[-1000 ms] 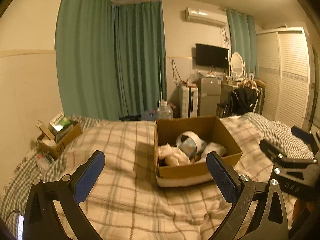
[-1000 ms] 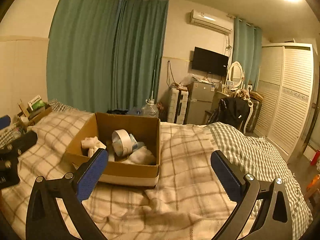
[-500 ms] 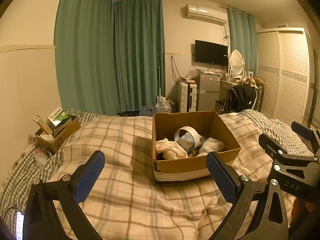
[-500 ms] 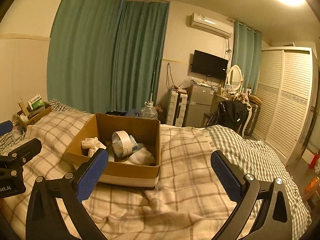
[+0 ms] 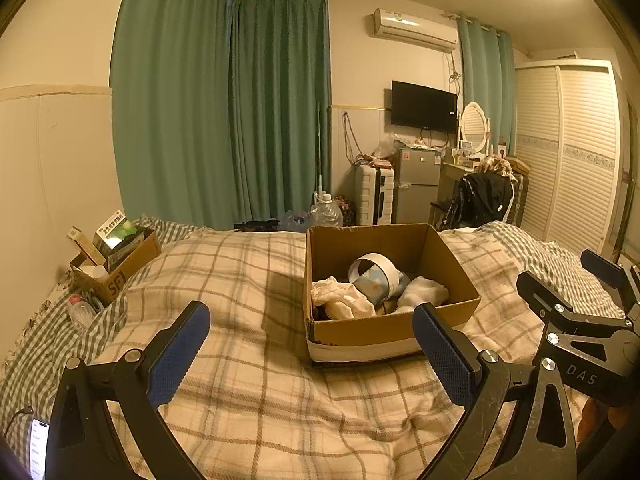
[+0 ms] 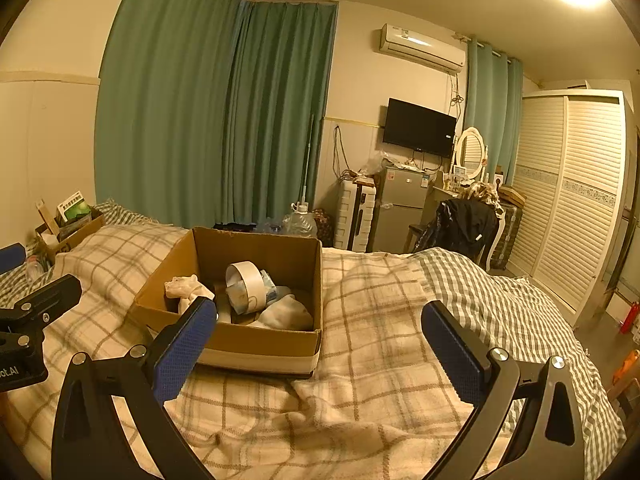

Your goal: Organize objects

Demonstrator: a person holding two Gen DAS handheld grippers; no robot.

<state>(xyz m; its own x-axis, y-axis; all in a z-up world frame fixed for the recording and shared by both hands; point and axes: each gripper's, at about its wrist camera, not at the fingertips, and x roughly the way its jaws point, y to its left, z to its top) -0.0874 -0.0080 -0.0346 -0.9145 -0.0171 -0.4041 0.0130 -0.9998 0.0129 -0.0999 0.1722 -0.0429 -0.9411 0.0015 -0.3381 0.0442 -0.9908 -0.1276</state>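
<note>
An open cardboard box [image 5: 360, 330] [image 6: 260, 346] sits on the plaid blanket in the middle of the bed. Inside lie a roll of wide tape [image 5: 374, 280] [image 6: 244, 282], crumpled white cloth [image 5: 340, 300] [image 6: 186, 286] and a white bundle [image 5: 424, 292] [image 6: 288, 312]. My left gripper [image 5: 310, 350] is open and empty, held above the blanket in front of the box. My right gripper [image 6: 318, 350] is open and empty, in front of the box's right corner; it also shows at the right in the left wrist view [image 5: 576, 320].
A small cardboard box [image 5: 116, 264] with books and a bottle [image 5: 80, 312] sits at the bed's left edge by the wall. Green curtains, a water jug [image 5: 326, 212], a fridge [image 5: 416, 184], a chair with a black jacket [image 5: 480, 200] and a wardrobe [image 6: 572, 200] stand beyond the bed.
Both views have tilted up slightly, so the box sits lower in frame. Both grippers stay open and empty. The box's contents are unmoved.
</note>
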